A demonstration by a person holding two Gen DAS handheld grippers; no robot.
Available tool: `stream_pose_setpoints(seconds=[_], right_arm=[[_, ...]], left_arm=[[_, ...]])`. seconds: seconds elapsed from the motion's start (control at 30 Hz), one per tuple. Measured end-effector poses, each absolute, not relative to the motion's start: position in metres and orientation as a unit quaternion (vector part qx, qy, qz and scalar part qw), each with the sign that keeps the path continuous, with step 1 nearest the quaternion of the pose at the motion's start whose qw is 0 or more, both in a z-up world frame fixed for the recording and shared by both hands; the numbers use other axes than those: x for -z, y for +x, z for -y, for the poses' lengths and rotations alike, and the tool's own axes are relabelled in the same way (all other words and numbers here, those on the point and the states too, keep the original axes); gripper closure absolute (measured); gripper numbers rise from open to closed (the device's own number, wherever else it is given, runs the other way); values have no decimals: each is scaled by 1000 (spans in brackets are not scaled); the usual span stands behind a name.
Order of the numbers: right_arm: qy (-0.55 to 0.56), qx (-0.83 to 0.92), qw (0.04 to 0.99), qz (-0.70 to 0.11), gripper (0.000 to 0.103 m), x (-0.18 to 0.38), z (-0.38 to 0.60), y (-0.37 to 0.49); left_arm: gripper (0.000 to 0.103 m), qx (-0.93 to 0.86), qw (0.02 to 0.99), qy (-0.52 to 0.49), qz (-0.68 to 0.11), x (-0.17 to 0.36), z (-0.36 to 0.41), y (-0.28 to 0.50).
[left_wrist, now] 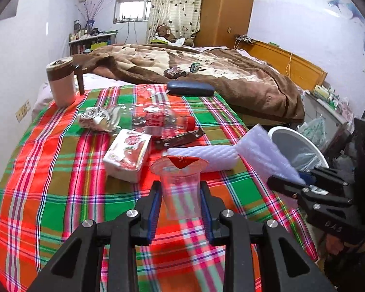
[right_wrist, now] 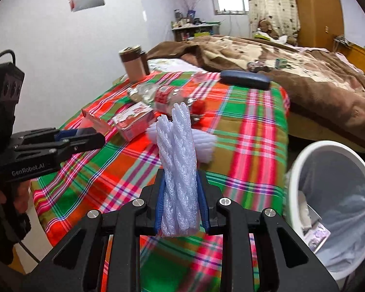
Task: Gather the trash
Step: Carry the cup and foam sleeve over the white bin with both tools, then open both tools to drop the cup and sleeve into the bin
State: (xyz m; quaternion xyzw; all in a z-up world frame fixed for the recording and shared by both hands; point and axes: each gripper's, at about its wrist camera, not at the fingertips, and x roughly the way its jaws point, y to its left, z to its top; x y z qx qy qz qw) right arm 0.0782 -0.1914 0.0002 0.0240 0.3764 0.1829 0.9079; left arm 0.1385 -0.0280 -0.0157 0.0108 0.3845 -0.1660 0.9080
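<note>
My left gripper (left_wrist: 181, 194) is shut on a clear plastic cup (left_wrist: 180, 189) with a torn red foil lid, held above the plaid cloth. My right gripper (right_wrist: 180, 194) is shut on a sheet of white foam wrap (right_wrist: 178, 170), which also shows in the left wrist view (left_wrist: 262, 155). A second white foam piece (left_wrist: 206, 158) lies on the cloth. A crushed clear bottle with red label and cap (left_wrist: 163, 120), a crumpled wrapper (left_wrist: 97, 119) and a red-and-white tissue pack (left_wrist: 129, 153) lie further back. A white bin (right_wrist: 333, 194) with a liner stands beside the bed at right.
A pink and brown mug (left_wrist: 62, 82), a dark glasses case (left_wrist: 191, 88) and a brown folding knife (left_wrist: 180, 138) lie on the cloth. A brown blanket (left_wrist: 231, 73) covers the far bed. A wardrobe and shelves stand behind.
</note>
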Motion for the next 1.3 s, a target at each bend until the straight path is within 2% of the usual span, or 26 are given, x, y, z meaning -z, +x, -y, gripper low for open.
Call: stream_pose_setpoints(seconds=[0.67,0.97,1.3], right_arm=[[79,-14,933,-351,78,-12,300,49],[76,60,921,-376,77,4,335,58],[74,101,897,-424,76,27,366,74]], left_arm=[[72,280,885,55,-367,2,169,136],[72,334,854,57,-395,19,243,152],[72,344,834,69,-425,44,287,171]])
